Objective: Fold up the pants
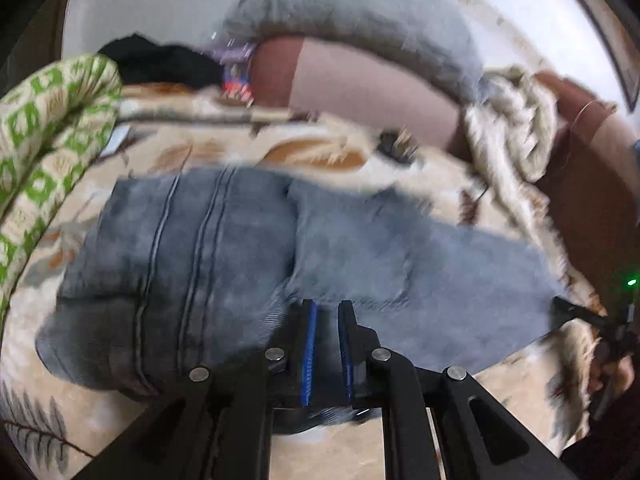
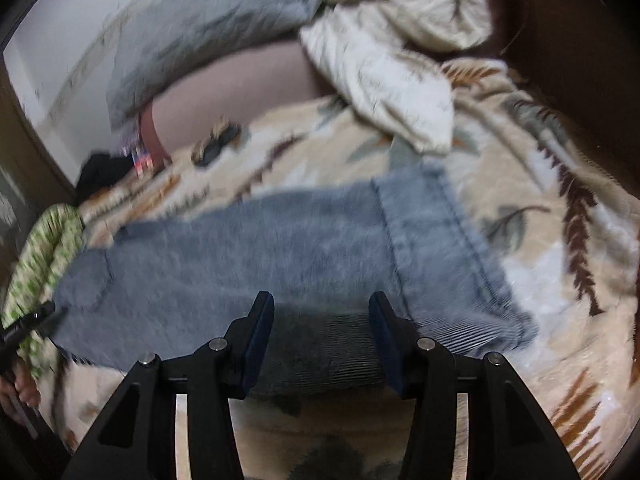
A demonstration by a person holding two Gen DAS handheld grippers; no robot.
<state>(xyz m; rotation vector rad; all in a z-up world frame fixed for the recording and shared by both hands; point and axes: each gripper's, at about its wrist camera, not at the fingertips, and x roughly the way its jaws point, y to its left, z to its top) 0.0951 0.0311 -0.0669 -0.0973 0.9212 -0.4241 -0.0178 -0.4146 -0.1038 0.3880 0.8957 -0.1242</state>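
Note:
Grey-blue denim pants [image 1: 248,256] lie flat across a leaf-patterned blanket [image 1: 320,152], seams at the left, paler leg part to the right. My left gripper [image 1: 327,308] sits over the pants' near edge, jaws nearly together with a narrow gap; denim shows between the blue pads, but the blur hides whether they pinch it. In the right wrist view the pants [image 2: 304,248] stretch across the middle, hem to the right. My right gripper [image 2: 321,304] is open, jaws wide apart over the near edge. It also shows far right in the left wrist view [image 1: 580,312].
A green-patterned pillow [image 1: 48,136] lies at the left. A grey cushion [image 1: 360,12] and a cream crumpled cloth [image 1: 516,124] lie at the back. Black clothing [image 1: 160,60] sits far left behind. The blanket [image 2: 560,240] extends right of the pants.

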